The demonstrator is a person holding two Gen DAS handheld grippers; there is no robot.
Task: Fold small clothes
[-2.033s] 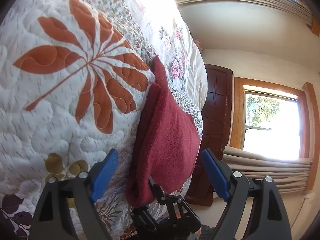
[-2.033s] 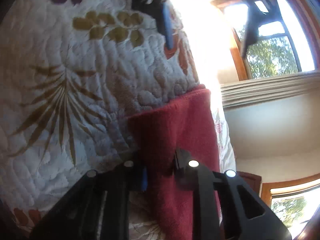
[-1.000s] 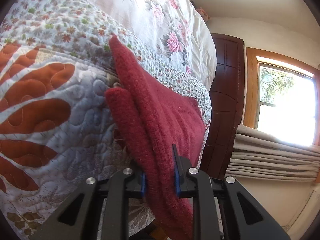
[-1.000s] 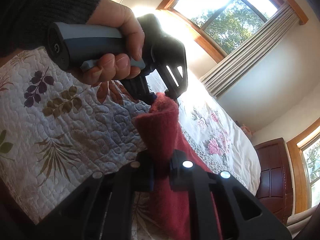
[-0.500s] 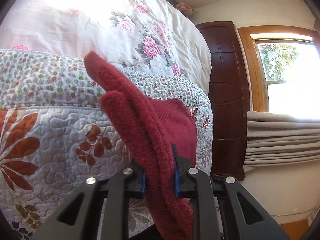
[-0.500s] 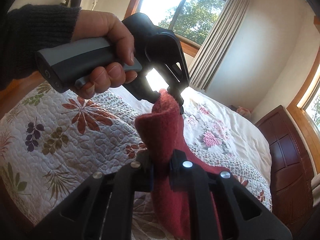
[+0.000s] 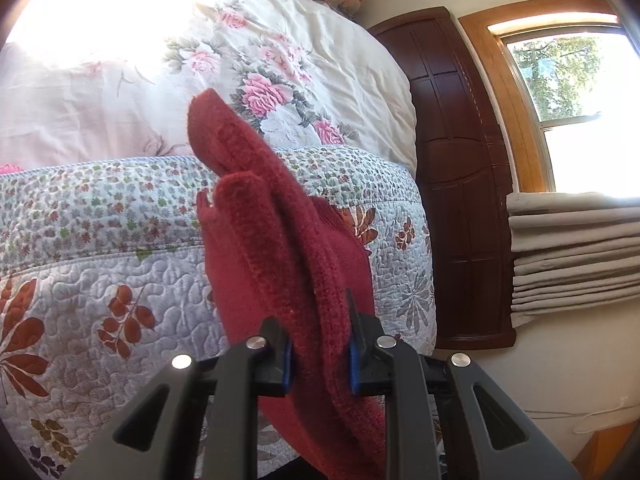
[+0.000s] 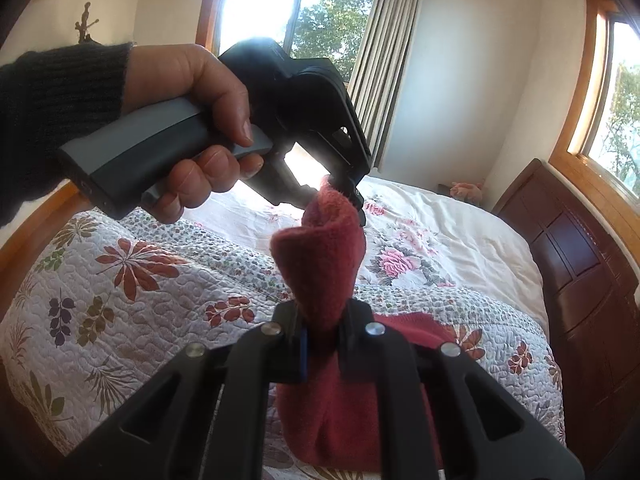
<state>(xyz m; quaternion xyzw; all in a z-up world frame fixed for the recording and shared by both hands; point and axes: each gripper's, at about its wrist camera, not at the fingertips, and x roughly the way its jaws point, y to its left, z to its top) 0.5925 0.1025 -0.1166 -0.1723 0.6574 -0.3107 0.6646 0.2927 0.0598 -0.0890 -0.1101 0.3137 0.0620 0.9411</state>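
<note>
Both tools are clamped on the same dark red knitted garment (image 8: 320, 264), which is lifted off the bed. The right hand-held gripper (image 8: 322, 344) pinches a bunched part of it near its lower end, and the left hand-held gripper (image 8: 340, 196), seen from the right wrist camera at about 12 o'clock from the right one, bites the top edge, so the cloth hangs in a twisted roll between them. From the left wrist view, the left hand-held gripper (image 7: 320, 354) has its blue pads tight on several thick layers of the red knit (image 7: 280, 248). A little of the garment trails down toward the quilt at about 5 o'clock.

I'd judge the fold as partly made: the layers are doubled over, but nothing lies flat or squared yet. It has yet to be laid down, smoothed and let go.

Below is a quilted bedspread (image 8: 132, 304) with rust and olive leaf prints, and past it, toward 1 o'clock, a cream duvet (image 8: 440, 240) with pink roses. A dark wooden headboard (image 8: 580, 264) stands at 3 o'clock. Sunlit windows (image 8: 304, 12) with beige curtains (image 8: 380, 52) fill the far walls.
</note>
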